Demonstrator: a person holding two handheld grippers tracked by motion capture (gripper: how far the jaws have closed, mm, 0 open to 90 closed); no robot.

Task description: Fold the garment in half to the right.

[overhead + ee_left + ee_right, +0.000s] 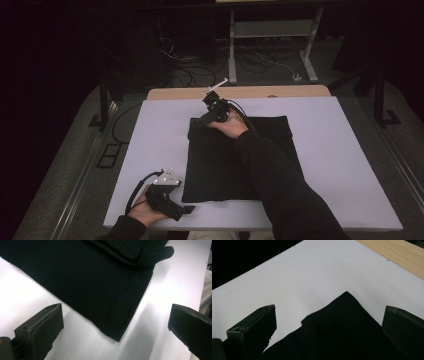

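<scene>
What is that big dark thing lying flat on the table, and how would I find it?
Look at the white table top in the middle of the room. On it lies a folded black cloth, roughly square. The right gripper hangs over its far left corner, the left gripper sits by its near left corner. It is the one dark, soft thing on the white.

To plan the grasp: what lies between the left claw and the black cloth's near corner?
Bare white tabletop alone, in the left gripper view, separates the open left claw from the black cloth.
</scene>
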